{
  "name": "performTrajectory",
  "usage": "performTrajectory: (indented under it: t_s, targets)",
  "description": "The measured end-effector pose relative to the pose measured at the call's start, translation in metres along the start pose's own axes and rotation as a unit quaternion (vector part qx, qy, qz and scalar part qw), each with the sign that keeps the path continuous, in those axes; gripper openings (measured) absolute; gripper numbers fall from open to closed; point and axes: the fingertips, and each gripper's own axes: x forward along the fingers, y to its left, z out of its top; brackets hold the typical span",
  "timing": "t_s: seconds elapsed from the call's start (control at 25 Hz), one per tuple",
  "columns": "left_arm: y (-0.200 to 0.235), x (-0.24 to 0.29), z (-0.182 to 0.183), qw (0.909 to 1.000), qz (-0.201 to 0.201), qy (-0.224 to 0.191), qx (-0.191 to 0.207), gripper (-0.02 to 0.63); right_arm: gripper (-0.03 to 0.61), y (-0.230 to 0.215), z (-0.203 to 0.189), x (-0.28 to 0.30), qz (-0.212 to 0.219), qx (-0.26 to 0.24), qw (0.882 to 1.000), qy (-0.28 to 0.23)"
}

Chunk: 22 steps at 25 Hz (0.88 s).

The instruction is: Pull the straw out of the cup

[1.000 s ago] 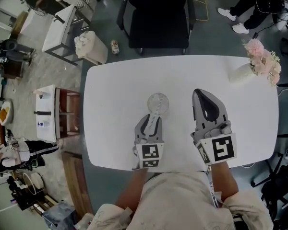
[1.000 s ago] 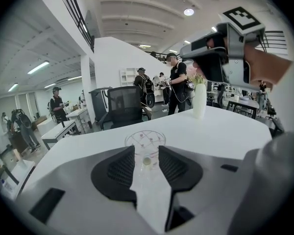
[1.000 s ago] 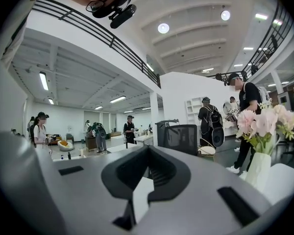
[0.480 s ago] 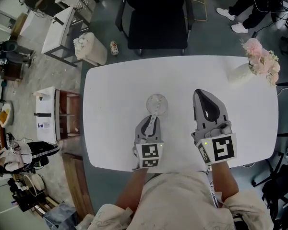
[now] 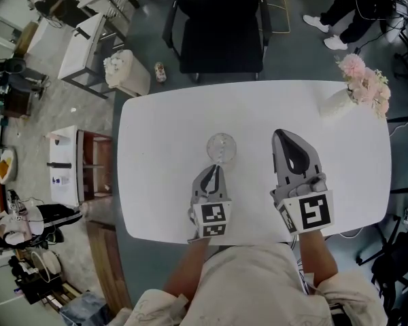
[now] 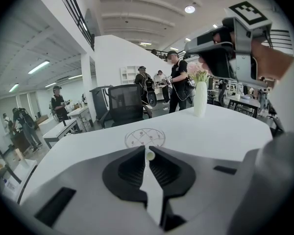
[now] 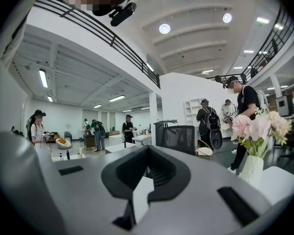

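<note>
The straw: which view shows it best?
The left gripper view: the straw tip sits close up inside the left claw, its jaws closing on it. Head view: a faint sliver by the cup; right gripper view: nothing.

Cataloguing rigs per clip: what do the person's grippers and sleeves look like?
The left gripper and right gripper have grey shells, black ribbed jaws tapering to a point, and a rear cube of black-and-white square markers. The sleeves are cream. The left jaws are closing with the straw between them.
</note>
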Motion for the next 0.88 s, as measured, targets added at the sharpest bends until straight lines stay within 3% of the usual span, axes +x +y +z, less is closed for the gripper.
performTrajectory:
  t_s: [0.88]
  targets:
    - [0.013, -0.104, -0.003, 0.9963, 0.023, -0.079, -0.025, 0.025, 0.0, 0.074, 0.029, -0.08, -0.011, -0.039, 0.999, -0.034]
